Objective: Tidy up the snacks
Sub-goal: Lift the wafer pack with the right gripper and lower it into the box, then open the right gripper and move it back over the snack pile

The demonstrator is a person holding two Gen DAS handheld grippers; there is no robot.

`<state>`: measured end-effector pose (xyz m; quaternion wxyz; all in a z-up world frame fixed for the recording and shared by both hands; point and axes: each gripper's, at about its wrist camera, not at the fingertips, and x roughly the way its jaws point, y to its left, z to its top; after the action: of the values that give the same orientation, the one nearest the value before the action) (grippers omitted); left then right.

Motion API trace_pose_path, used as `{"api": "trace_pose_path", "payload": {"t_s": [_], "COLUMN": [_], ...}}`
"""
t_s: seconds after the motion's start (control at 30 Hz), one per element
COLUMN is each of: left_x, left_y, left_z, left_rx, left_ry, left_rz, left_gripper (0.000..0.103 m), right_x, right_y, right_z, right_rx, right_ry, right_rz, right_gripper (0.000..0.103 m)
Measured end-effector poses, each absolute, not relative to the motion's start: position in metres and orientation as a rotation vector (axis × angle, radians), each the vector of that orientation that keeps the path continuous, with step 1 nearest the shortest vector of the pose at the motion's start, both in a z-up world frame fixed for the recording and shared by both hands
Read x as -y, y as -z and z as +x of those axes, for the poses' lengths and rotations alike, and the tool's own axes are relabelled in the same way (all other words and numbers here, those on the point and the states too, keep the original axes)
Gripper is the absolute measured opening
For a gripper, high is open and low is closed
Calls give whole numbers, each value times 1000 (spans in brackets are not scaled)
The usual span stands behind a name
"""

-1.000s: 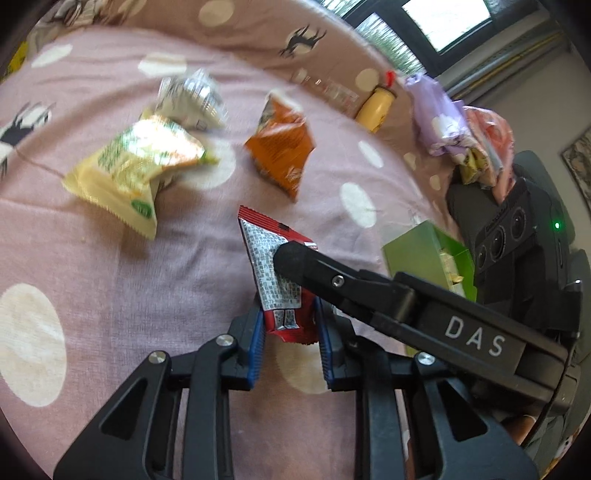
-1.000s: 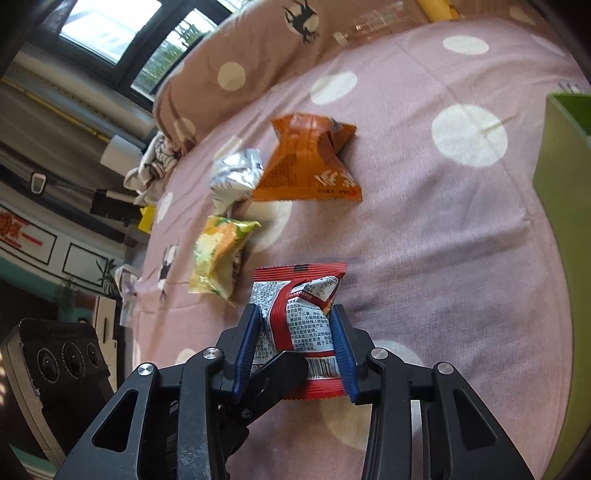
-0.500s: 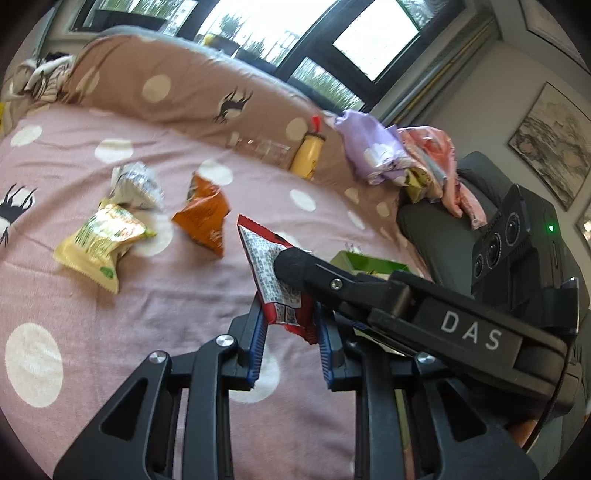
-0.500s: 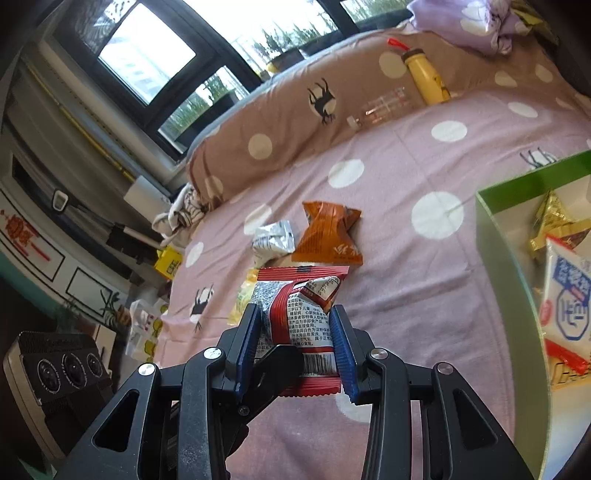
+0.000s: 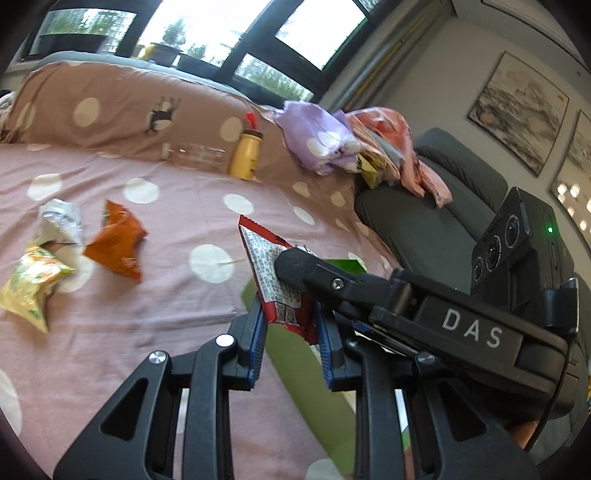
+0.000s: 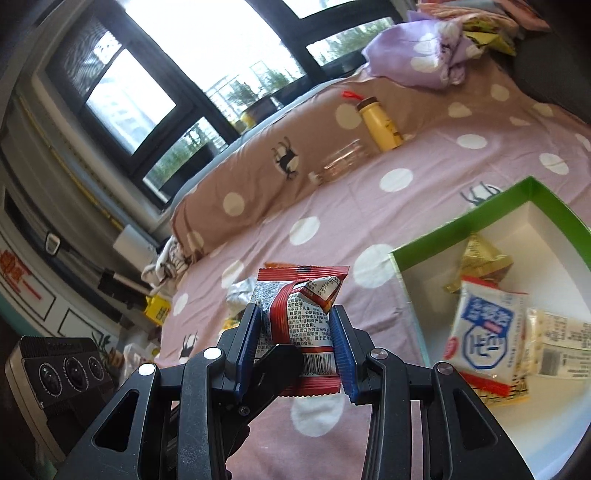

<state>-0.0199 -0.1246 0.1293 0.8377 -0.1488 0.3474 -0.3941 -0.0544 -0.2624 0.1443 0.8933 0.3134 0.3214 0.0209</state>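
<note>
Though clear of the bed, red packet (image 6: pixel 295 306) not yet in the green box (image 6: pixel 461 214): pinched from two sides at once. Left hand-held gripper (image 5: pixel 290 339) closed as far as it goes on the packet's lower edge; right hand-held gripper (image 6: pixel 293 332) closed on its printed body, blue pads pressed to both sides. Shared hold probably meant to keep the puffy, slippery packet level on the way to the box. Judged mid-carry, release over the box next.

Box just beside and below the packet, open-topped, white inside, already loaded with a gold packet (image 6: pixel 480 258) and a white-and-blue packet (image 6: pixel 484 328).

Left on the bed, well apart from the box: orange packet (image 5: pixel 118 247), silver packet (image 5: pixel 59 221), yellow-green packet (image 5: pixel 29 284), loosely grouped, presumably awaiting the same trip.

Surface: bed under a pink bedspread (image 5: pixel 147 332) with white dots, soft and creased. Brown spotted bolster (image 5: pixel 110 107) along the far edge, yellow bottle (image 5: pixel 245 155) and clear bottle (image 5: pixel 195 155) against it.

Room: black-framed windows (image 5: pixel 207 33) behind, dark armchair (image 5: pixel 424 206) heaped with cloth, framed pictures (image 5: pixel 517 110) on the wall.
</note>
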Motion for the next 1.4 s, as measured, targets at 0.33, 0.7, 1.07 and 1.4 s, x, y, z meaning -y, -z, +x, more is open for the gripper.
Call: {"api": "trace_pose_path", "payload": {"t_s": [0.33,0.7,1.07,1.4], "left_x": [197,249,264,200], "left_y": [-119,-100,-85,-116], "left_z": [-17,-16,-18,-18], "left_rx": [-837,-964,-1022,-886], "left_ry": [963,1026,994,934], "left_rz": [-228,-145,-98,-182], "left_gripper": [24,23,22,69], "right_x": [328,370,380,370], "right_y": [-128,-100,-85,-114], "right_z": [-74,-89,-89,-97], "right_rx": [-657,-700,-759,-629], "right_ry": [112,231,315,399], "right_rz": [783,906,929,811], "right_gripper": [42,42,42,72]}}
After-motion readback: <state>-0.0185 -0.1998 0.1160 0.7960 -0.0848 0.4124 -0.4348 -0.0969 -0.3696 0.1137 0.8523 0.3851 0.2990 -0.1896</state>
